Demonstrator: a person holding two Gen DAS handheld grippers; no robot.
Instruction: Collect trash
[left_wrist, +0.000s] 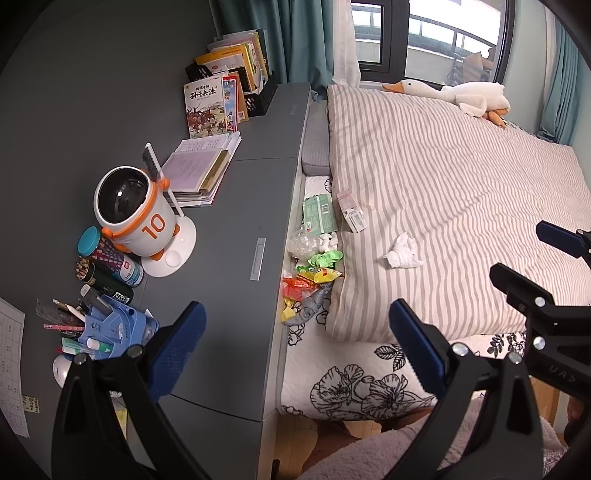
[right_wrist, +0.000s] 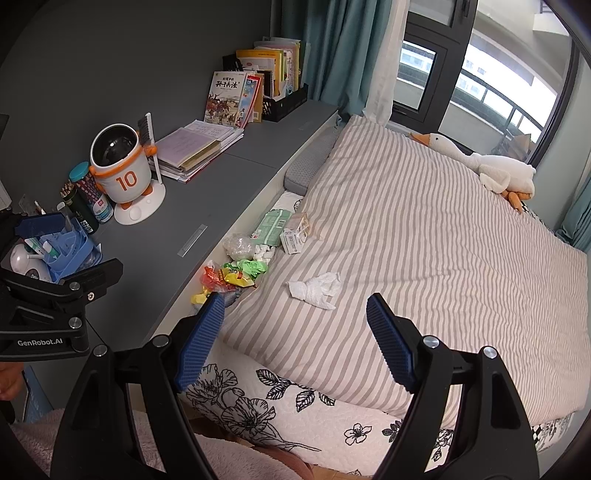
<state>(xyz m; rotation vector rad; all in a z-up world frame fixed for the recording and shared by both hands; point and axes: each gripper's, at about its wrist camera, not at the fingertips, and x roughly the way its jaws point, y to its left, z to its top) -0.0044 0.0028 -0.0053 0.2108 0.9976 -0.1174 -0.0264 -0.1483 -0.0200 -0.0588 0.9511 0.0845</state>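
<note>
1. Our left tongs hang spread wide with nothing between the blue pads, over the edge where the grey surface meets the bed.
2. Our right tongs are also spread wide and empty, poised above the near end of the striped duvet.
3. A crumpled white tissue lies on the duvet just ahead of the right tongs, between their tips in that view.
4. Ahead of the left tongs, in the strip between the surface and the duvet, sits a run of trash: colourful wrappers, a green crumpled piece, a clear plastic bag and a green packet.
5. A small carton lies on the duvet edge just beside the green packet.
6. Left of the left tongs, the surface carries a blue pen holder and a white-and-orange robot-shaped gadget marked 10.
7. Far ahead of the right tongs, a plush goose lies by the window.
</note>
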